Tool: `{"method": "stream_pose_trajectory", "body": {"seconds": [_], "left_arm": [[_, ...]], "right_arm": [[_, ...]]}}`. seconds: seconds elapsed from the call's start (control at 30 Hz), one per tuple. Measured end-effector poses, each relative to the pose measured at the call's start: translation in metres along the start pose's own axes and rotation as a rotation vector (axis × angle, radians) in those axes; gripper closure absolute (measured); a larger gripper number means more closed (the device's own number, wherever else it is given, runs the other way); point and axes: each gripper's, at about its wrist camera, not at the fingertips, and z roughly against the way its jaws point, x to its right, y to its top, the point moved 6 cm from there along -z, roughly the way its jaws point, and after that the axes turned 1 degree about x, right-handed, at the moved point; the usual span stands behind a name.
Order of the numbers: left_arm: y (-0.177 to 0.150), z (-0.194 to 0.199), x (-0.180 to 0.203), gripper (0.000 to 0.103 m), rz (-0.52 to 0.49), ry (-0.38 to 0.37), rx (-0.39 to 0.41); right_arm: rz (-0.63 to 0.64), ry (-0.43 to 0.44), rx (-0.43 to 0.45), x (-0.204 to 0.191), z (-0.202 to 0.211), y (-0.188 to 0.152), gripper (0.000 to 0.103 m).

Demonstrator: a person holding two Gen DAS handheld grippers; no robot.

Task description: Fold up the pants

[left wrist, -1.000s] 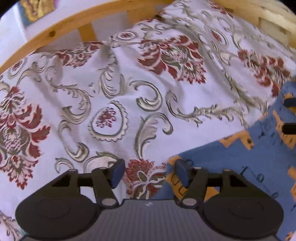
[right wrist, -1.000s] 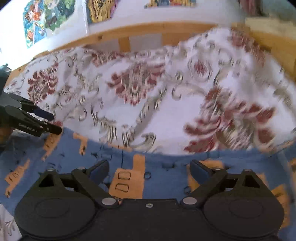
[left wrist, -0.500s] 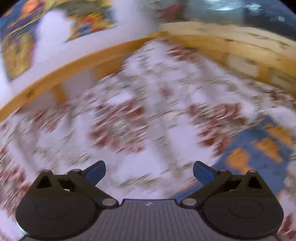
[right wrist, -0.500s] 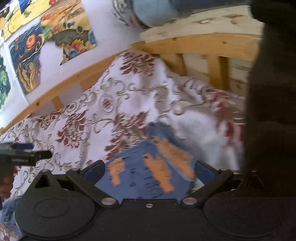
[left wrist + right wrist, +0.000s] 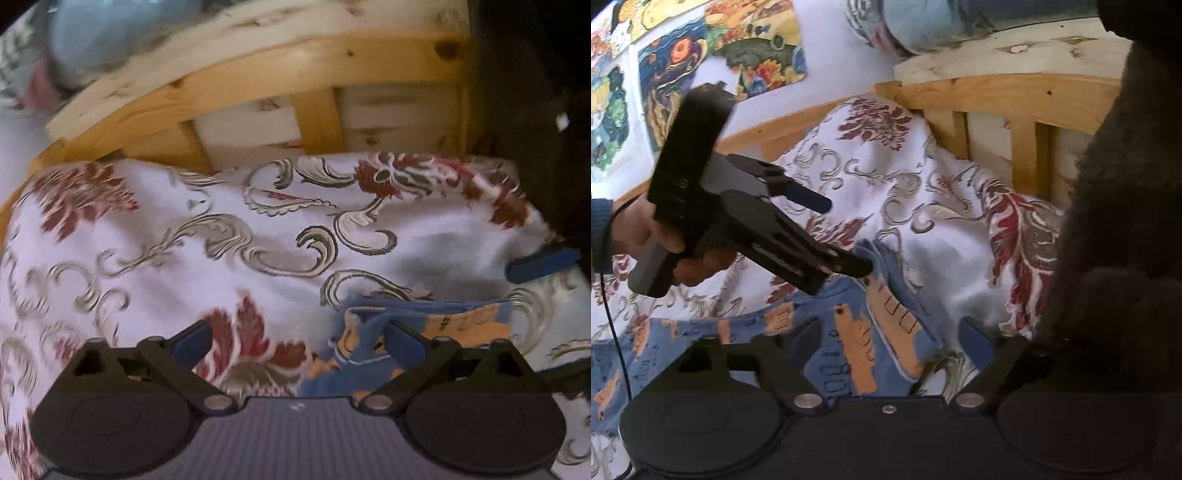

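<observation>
Item: pants point(image 5: 857, 339). Blue cloth with orange patches, lying on the bedspread point(image 5: 229, 236) near the bed's corner. In your right wrist view they run from the lower left edge across to the middle, where one end rises into a rumpled peak. In your left wrist view only a bunched end point(image 5: 373, 343) shows, low and right of centre, with a flat blue and orange strip running off to the right.

Item: your left gripper point(image 5: 297, 341). Jaws spread wide, with nothing gripped. The right finger point(image 5: 404, 343) lies against the bunched end of the pants; the left finger point(image 5: 190, 343) is over bare bedspread. Seen from your right wrist camera, the same tool point(image 5: 846, 236) is held in your hand point(image 5: 653, 236), its lower finger touching the raised peak of the pants, its upper finger well clear above.

Item: your right gripper point(image 5: 892, 343). Jaws wide apart, closed on nothing. The pants end lies between the two fingers; contact cannot be told. One blue finger point(image 5: 541, 260) shows at the right edge of your left wrist view, above the strip.

Item: bedspread. White, with red flowers and grey scrolls, creased.

Item: bed frame point(image 5: 317, 92). Pale wood, slatted, behind the bedspread.

Item: posters point(image 5: 683, 55). Bright, on the wall at upper left.

Item: dark mass point(image 5: 1126, 221). Fills the right side, unidentifiable.
</observation>
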Motion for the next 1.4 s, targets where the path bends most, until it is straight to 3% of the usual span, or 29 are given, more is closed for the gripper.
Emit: {"method": "stream_pose_trajectory", "body": {"seconds": [0.07, 0.23, 0.3, 0.47, 0.53, 0.63, 0.7, 0.8, 0.87, 0.9, 0.93, 0.97, 1.0, 1.07, 1.2, 1.27, 1.4], "left_arm": [[0.001, -0.010, 0.002, 0.005, -0.021, -0.017, -0.010], [0.001, -0.012, 0.005, 0.011, -0.074, -0.039, 0.001], [0.000, -0.010, 0.006, 0.021, -0.069, -0.067, -0.004], [-0.001, -0.007, 0.011, 0.037, -0.058, -0.108, -0.002], [-0.001, -0.008, 0.013, 0.043, -0.062, -0.113, -0.001], [-0.002, -0.006, 0.018, 0.058, -0.083, -0.124, 0.006], [-0.002, -0.004, 0.021, 0.075, -0.087, -0.145, 0.008], [-0.003, -0.001, 0.023, 0.078, -0.081, -0.149, 0.012], [-0.005, 0.002, 0.022, 0.076, -0.056, -0.150, 0.015], [-0.005, 0.005, 0.020, 0.067, -0.032, -0.151, 0.014], [-0.006, 0.008, 0.017, 0.052, -0.008, -0.145, 0.015], [-0.007, 0.011, 0.012, 0.020, 0.020, -0.119, 0.016], [-0.009, 0.016, 0.008, 0.007, 0.051, -0.086, 0.025], [-0.010, 0.028, 0.001, 0.008, 0.102, -0.078, 0.040], [-0.011, 0.040, -0.008, 0.008, 0.248, -0.151, -0.011], [-0.012, 0.040, -0.009, 0.008, 0.307, -0.180, -0.039], [-0.011, 0.028, -0.006, 0.008, 0.465, -0.258, -0.120]], "right_arm": [[0.024, -0.044, -0.015, 0.001, -0.004, -0.002, 0.038], [0.081, -0.081, -0.069, -0.004, -0.012, -0.009, 0.051], [0.065, -0.072, -0.092, -0.003, -0.016, -0.010, 0.054], [0.001, -0.115, -0.079, 0.009, -0.017, -0.010, 0.080], [0.000, -0.129, -0.083, 0.010, -0.019, -0.011, 0.086], [0.007, -0.128, -0.088, 0.010, -0.020, -0.012, 0.089], [-0.007, -0.113, -0.082, 0.011, -0.019, -0.012, 0.092], [-0.025, -0.076, -0.059, 0.011, -0.013, -0.011, 0.095], [-0.025, -0.052, -0.044, 0.008, -0.008, -0.009, 0.096], [-0.022, -0.043, -0.038, 0.006, -0.006, -0.008, 0.096], [-0.019, -0.040, -0.036, 0.005, -0.005, -0.008, 0.096], [-0.018, -0.042, -0.039, 0.004, -0.005, -0.008, 0.096], [-0.017, -0.044, -0.041, 0.004, -0.005, -0.007, 0.096], [-0.017, -0.045, -0.043, 0.003, -0.005, -0.006, 0.096], [-0.012, -0.065, -0.057, 0.003, -0.007, -0.007, 0.093], [0.008, -0.098, -0.084, 0.003, -0.013, -0.009, 0.080], [0.043, -0.110, -0.110, -0.002, -0.022, -0.014, 0.067]]}}
